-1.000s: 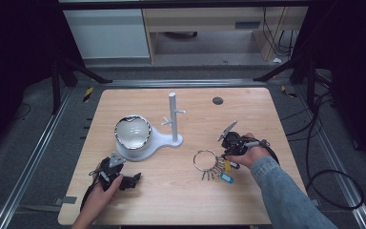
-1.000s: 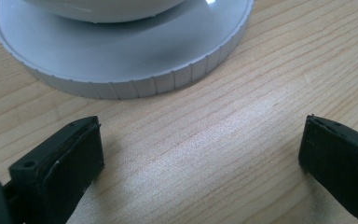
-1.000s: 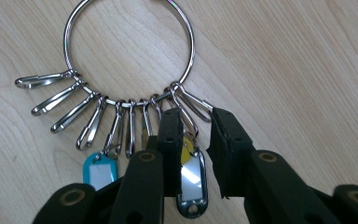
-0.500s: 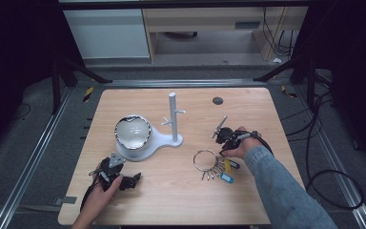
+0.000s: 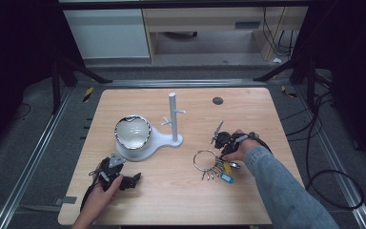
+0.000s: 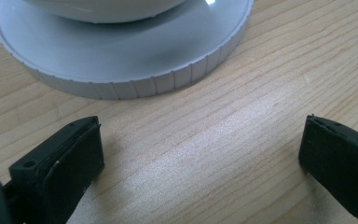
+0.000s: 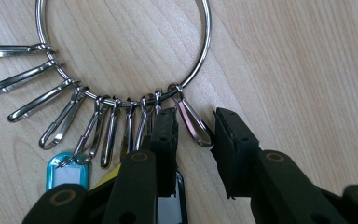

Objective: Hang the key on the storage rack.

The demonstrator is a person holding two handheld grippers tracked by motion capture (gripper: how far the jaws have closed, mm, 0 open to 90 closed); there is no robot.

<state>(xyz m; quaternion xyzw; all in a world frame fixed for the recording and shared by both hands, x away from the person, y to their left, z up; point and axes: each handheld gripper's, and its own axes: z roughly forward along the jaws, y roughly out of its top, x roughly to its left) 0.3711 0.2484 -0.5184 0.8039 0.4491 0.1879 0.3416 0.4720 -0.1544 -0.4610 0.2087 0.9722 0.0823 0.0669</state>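
Note:
A large metal key ring (image 5: pixel 205 160) (image 7: pixel 121 51) lies flat on the wooden table (image 5: pixel 181 200), right of centre. Several metal clips and a blue tag (image 5: pixel 226 178) (image 7: pixel 67 172) hang from it. My right gripper (image 5: pixel 223 155) (image 7: pixel 196 116) is low over the ring's near edge. Its jaws stand slightly apart on either side of one clip (image 7: pixel 192 122), not closed on it. My left gripper (image 5: pixel 123 174) (image 6: pixel 200 154) rests at the front left of the table, jaws wide apart with nothing between them. It faces the round base of a white stand (image 5: pixel 159 139) (image 6: pixel 121 56).
The white stand has an upright post with pegs (image 5: pixel 173 114) and carries a shiny bowl (image 5: pixel 132 132) on its round base. A small dark disc (image 5: pixel 218 100) lies near the table's far right. Cables trail on the floor at the right (image 5: pixel 333 176).
My right gripper has shifted a little left and down onto the key ring's clips. The left gripper and the stand have stayed put.

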